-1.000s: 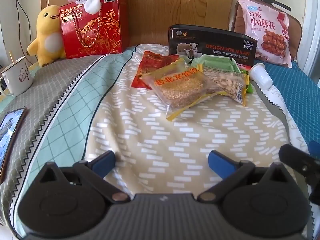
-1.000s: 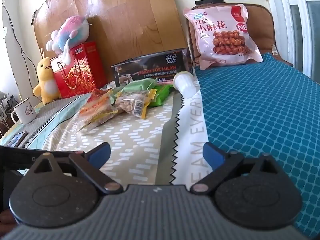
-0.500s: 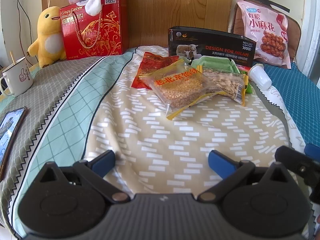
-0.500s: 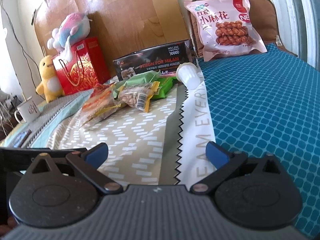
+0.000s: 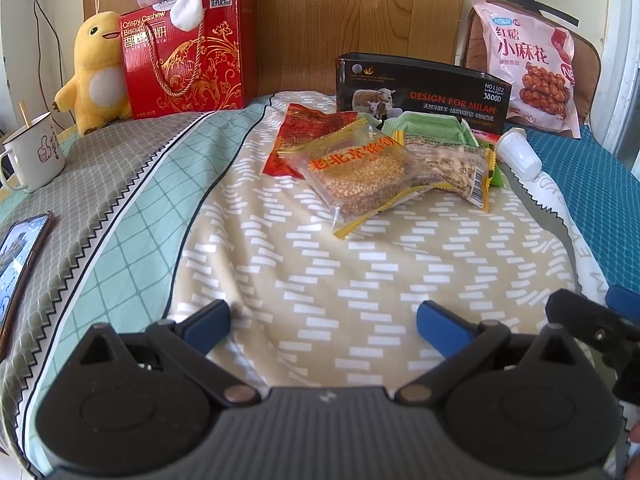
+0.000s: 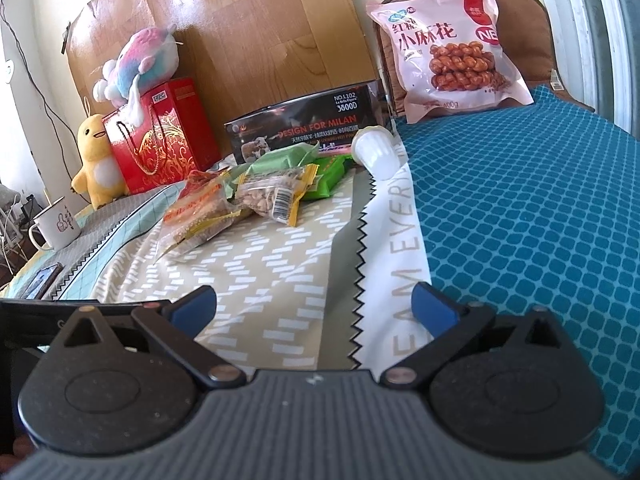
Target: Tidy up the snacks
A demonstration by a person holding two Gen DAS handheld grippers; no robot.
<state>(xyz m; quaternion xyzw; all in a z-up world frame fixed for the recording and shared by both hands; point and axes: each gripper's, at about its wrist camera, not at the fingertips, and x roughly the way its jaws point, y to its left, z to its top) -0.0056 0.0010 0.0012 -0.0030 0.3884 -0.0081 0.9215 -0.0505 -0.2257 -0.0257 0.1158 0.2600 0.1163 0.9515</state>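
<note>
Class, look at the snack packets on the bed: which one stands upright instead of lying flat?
The big pink twisted-dough snack bag, propped against the brown cushion; the other packets lie in a heap on the bedspread.

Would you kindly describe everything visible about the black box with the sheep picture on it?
The black box is a long, glossy carton, seemingly cardboard, standing on its long edge at the back of the bed in front of the wooden board. Its front shows sheep at the left, orange "DESIGN FOR MILAN" lettering, Chinese text and "NO L102 3800D" at the right. It looks closed and undamaged. The green snack packet lies against its base, hiding the lower edge. Neither gripper touches it.
</note>
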